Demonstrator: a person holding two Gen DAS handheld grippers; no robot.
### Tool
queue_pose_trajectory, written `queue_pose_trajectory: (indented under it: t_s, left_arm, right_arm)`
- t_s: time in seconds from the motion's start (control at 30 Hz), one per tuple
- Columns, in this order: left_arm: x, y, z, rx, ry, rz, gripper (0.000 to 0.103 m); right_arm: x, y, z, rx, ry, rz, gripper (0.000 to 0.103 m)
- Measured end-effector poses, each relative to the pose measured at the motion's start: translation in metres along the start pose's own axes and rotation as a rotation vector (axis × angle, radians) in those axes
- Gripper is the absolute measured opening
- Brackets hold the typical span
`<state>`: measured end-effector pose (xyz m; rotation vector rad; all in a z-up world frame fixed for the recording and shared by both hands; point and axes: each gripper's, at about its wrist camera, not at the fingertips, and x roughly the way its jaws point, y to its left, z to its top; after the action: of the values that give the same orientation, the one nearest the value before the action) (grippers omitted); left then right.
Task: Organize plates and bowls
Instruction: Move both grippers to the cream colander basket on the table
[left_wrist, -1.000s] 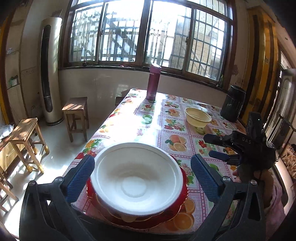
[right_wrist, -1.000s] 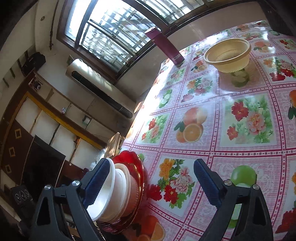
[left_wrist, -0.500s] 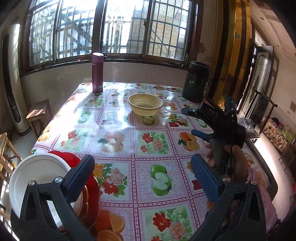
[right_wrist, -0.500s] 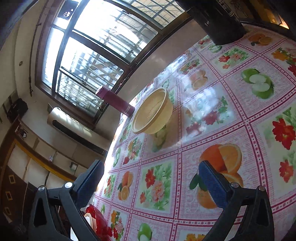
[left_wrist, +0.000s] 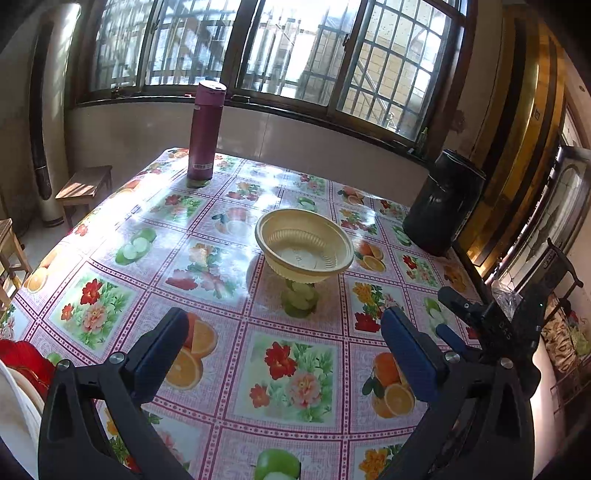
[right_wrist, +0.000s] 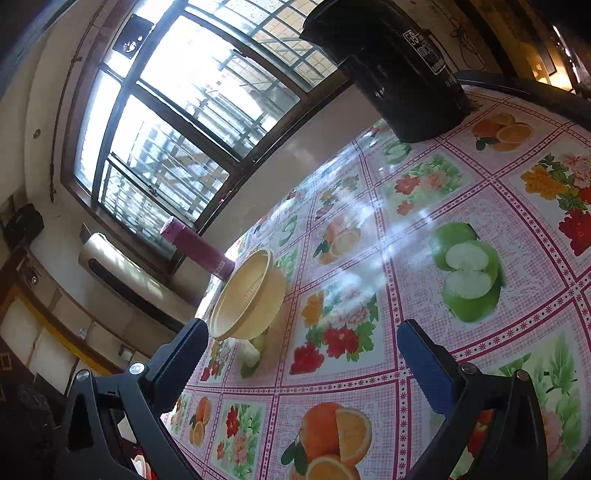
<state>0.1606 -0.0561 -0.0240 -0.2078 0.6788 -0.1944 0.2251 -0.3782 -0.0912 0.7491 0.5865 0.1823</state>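
A pale yellow plastic bowl sits upright near the middle of the fruit-and-flower tablecloth. My left gripper hovers open in front of it, holding nothing. A stack with a red plate and a white bowl on it peeks in at the left edge. My right gripper is on the right, open, its fingers pointing left. In the right wrist view the yellow bowl lies just beyond the left finger of the open, empty right gripper.
A maroon flask stands at the table's far left corner and a black cylindrical container at the far right. Wooden stools stand on the floor to the left. A chair is beyond the table's right edge.
The left wrist view has swung right, off the plate stack and onto the yellow bowl. My right gripper has come closer to the bowl. Both stay open.
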Motion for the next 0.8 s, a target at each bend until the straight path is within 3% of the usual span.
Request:
queue_pose_trajectory:
  t_s: [0.27,0.57,0.8]
  left_arm:
    - [0.065,0.011,0.023,-0.136,0.023,0.092,0.103]
    - [0.102,0.025,0.042,-0.159,-0.009,0.211,0.103]
    - [0.130,0.046,0.049,-0.214,0.018,0.212,0.103]
  right_arm:
    - [0.015,-0.005,0.022,0.041,0.003,0.065,0.103]
    - [0.041,0.015,0.034,0.013,0.048,0.098,0.103]
    - [0.074,0.037,0.033,-0.053,0.100,0.082,0.102]
